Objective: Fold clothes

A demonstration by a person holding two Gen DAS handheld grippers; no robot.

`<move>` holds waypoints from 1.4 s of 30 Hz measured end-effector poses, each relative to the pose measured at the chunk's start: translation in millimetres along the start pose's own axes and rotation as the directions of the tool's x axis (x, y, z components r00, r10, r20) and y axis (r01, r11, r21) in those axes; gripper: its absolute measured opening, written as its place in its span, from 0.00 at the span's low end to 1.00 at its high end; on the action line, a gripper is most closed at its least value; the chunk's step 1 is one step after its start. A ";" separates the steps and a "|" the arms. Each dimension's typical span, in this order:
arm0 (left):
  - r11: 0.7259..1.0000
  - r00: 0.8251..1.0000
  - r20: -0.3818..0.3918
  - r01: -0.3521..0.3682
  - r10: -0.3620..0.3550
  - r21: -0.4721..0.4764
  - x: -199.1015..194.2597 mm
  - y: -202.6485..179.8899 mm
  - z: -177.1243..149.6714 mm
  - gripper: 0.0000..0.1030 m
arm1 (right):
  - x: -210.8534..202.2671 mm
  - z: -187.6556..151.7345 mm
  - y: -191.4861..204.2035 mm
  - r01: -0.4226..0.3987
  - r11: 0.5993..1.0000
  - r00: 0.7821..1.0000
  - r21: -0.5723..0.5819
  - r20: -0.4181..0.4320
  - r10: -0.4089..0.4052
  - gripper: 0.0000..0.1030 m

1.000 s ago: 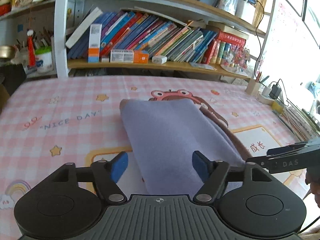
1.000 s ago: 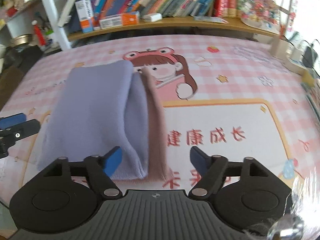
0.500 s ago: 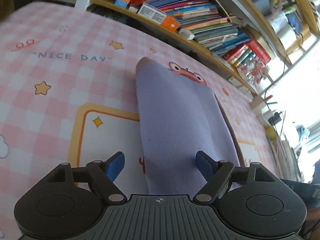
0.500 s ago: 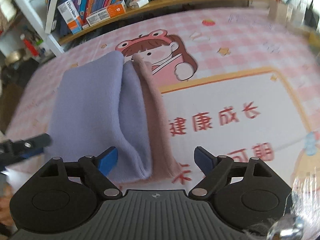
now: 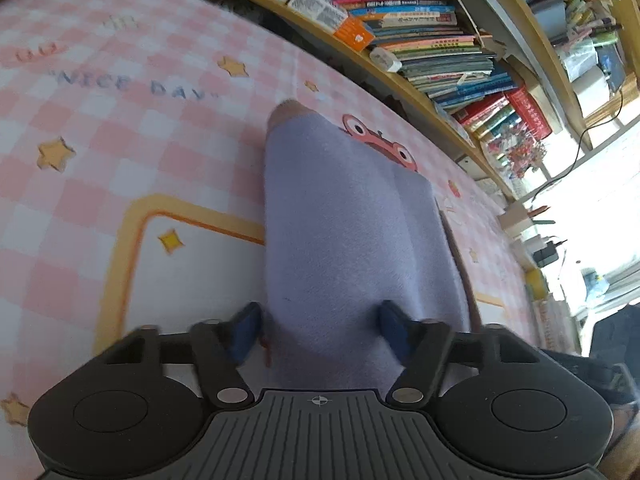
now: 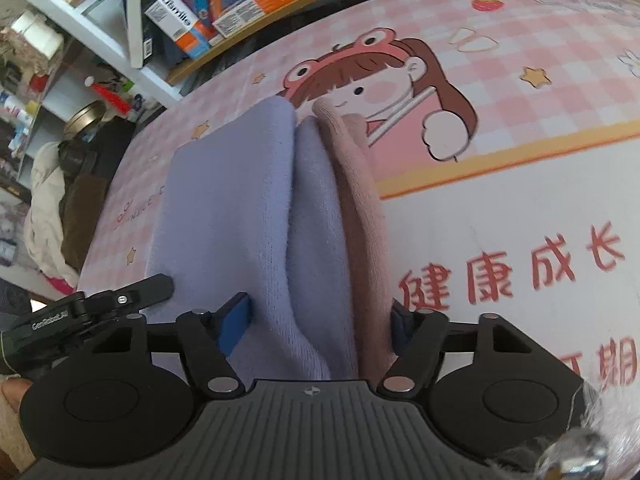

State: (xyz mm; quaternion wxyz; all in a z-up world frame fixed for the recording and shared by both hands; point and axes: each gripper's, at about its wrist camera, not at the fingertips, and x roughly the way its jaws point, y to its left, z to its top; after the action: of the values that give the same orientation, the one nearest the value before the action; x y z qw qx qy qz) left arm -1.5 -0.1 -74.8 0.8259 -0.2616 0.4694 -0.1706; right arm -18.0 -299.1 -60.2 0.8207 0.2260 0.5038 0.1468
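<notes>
The left claw (image 5: 318, 322) has its two blue pads on either side of the near end of the folded lilac garment (image 5: 352, 232). Its jaws have just been closing, and the cloth is between them, but the view is blurred and I cannot tell if the pads already press on it. The right claw (image 6: 320, 318) stands over the same near end, further to the right side. Its jaws have also just been closing. Here the blue pads (image 6: 234, 320) touch the cloth on both sides: the left pad is against the lilac fold and the right pad is against the pink-brown layer (image 6: 360, 208), so this claw is clenched on the folded garment. In the right wrist view the black fingers of the left claw (image 6: 120, 300) lie on the left edge of the garment.

The garment lies as a long folded bundle on the pink checked mat (image 5: 120, 152) that covers the bench, and it runs from the near edge toward the far edge. The pink-brown layer shows along its right side. Part of it covers a cartoon girl with a frog hat (image 6: 372, 80) printed on the mat. Beyond the far edge of the bench is a bookshelf (image 5: 432, 40) full of books.
</notes>
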 end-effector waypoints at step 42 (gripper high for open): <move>0.999 1.000 -0.021 -0.018 0.018 0.034 15.1 -12.0 6.3 0.54 | 8.0 -2.7 4.5 -0.010 0.998 1.000 -0.069 0.009 0.010 0.48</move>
State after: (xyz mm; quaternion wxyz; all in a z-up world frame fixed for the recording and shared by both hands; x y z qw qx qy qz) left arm 11.1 -16.0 -75.4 0.8265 -0.2416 0.4777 -0.1739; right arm -16.9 -291.0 -65.0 0.8295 0.2006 0.4935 0.1674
